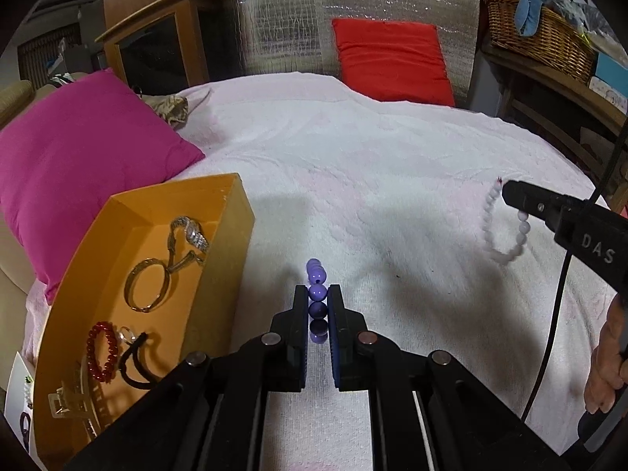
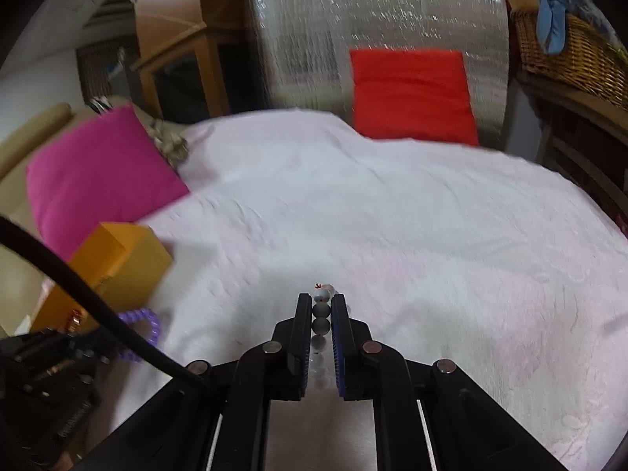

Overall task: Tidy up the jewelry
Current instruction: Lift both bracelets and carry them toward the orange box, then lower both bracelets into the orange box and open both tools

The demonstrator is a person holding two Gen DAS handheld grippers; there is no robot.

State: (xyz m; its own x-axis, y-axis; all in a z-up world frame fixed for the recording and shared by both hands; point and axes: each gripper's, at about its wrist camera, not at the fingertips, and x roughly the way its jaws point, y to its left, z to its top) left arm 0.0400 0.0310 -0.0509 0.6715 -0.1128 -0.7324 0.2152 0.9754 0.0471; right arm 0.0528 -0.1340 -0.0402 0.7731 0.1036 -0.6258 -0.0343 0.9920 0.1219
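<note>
Left wrist view: right tongs (image 1: 506, 192) read "DAS".

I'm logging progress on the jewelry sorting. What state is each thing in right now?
Left gripper: shut on the purple bracelet.
Purple bracelet: held, lifted off the bed.
Right gripper: shut on the white bracelet.
White bracelet: held, hanging in the air.
Orange box: open, sitting on the bed.
Watch: in the box.
Gold bangle: in the box.
Red bracelet: in the box.
Black hair tie: in the box.
Hair clip: in the box.
</note>
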